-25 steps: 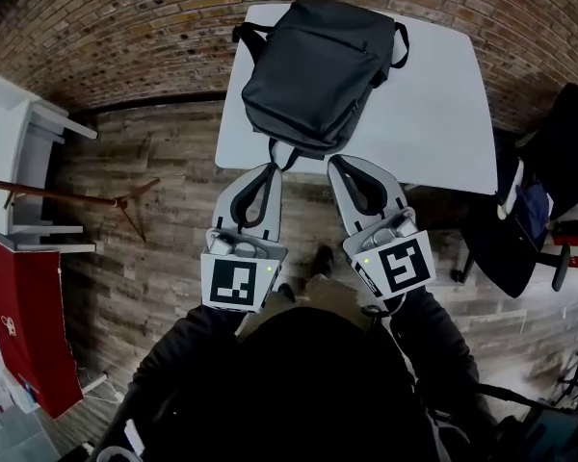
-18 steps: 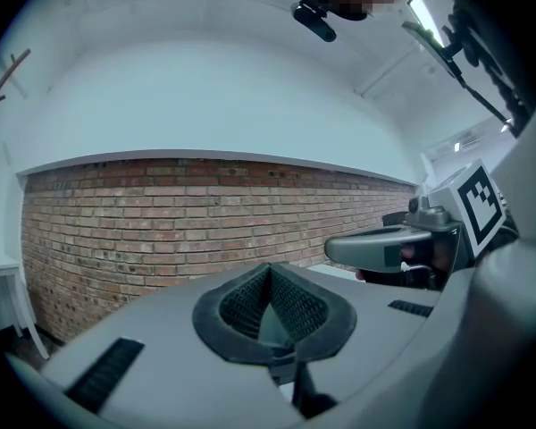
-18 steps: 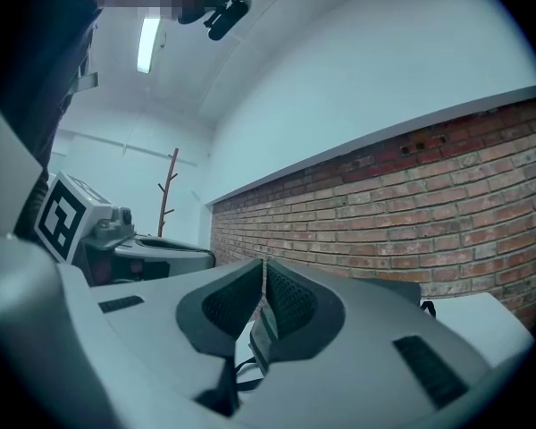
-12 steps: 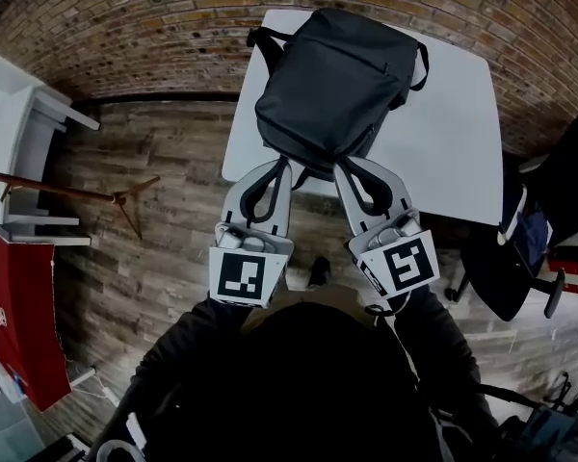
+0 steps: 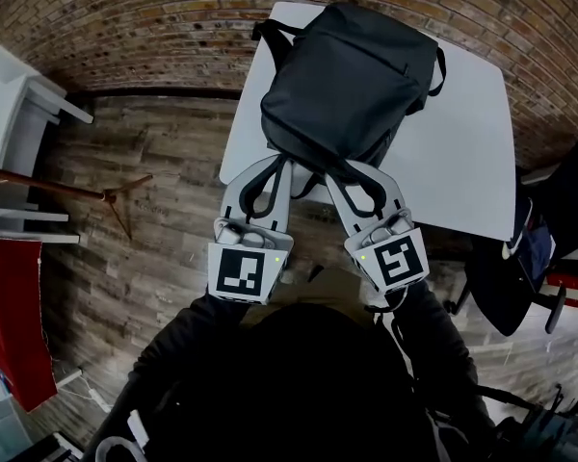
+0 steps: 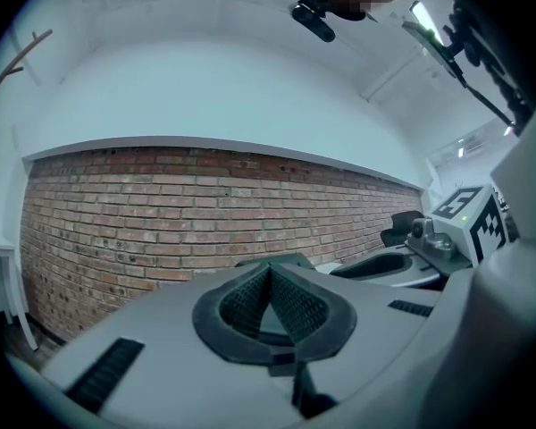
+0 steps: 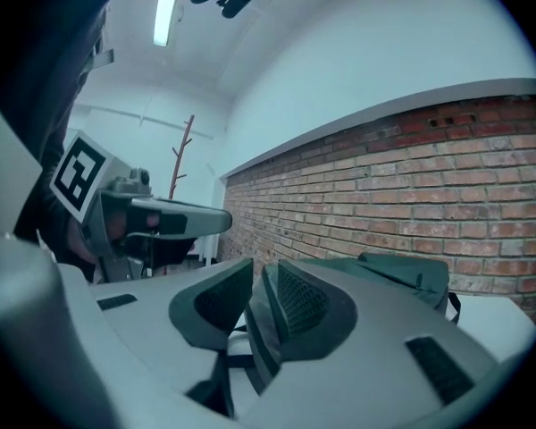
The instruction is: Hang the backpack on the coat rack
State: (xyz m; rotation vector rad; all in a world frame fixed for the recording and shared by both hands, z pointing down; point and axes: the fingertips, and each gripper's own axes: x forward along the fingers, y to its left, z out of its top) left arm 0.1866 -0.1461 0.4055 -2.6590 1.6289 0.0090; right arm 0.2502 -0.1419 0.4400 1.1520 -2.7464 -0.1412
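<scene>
Qty 1 white rect. table [image 5: 462, 162]; qty 1 brown wooden coat rack [image 5: 67, 189] well apart at left. Qty 1 black fabric backpack [image 5: 352, 75] lies flat on the table's near edge, contents not visible. Left gripper [image 6: 270, 275]: jaws together, nothing seen between; right gripper [image 7: 257, 275]: jaws just opened partway, backpack edge between, unclamped.

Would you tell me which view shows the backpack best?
The head view: nearly the whole backpack lies on the white table, seen from above. The right gripper view catches only its side; the left gripper view, barely a sliver.
</scene>
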